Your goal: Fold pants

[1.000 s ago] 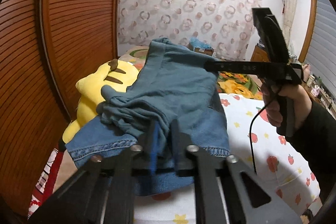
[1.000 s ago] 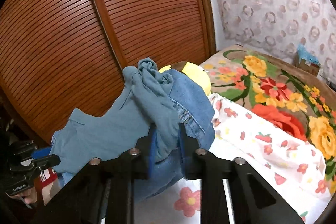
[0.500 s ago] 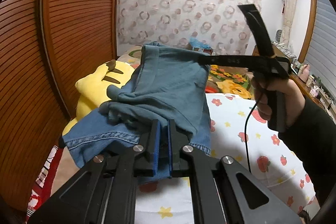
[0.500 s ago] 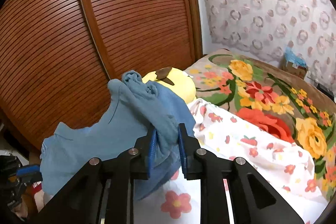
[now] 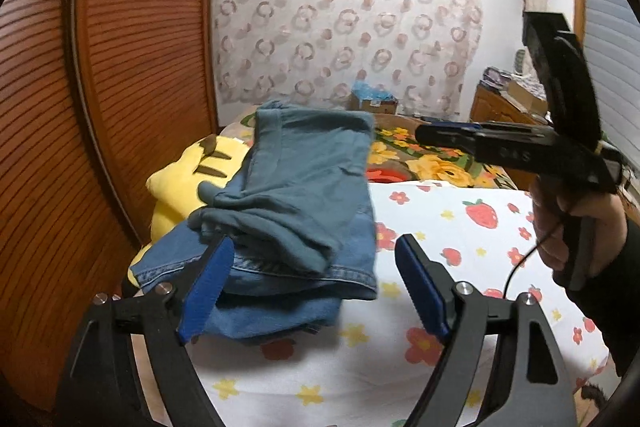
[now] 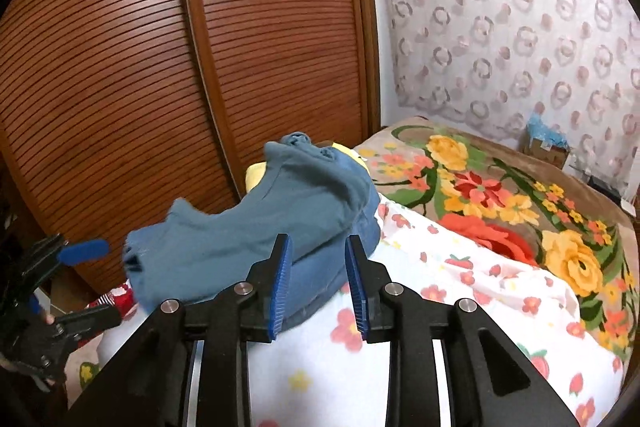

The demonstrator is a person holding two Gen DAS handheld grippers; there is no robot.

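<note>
Brown louvred wooden wardrobe doors, left of the bed, full height.

Curtain with pale ring pattern, covering the far wall.

Bed under a white sheet printed with strawberries and flowers; a brown blanket with large orange and yellow blooms lies farther along it.

Folded teal-grey cloth pants, draped over a stack of blue denim jeans at the wardrobe-side edge of the bed.

Yellow plush toy with brown-tipped ears, behind and partly beneath the stack.

Left gripper, black with blue pads: jaws spread wide, holding nothing, just before the denim.

Right gripper: jaws parted, empty, near the pile's edge.
</note>
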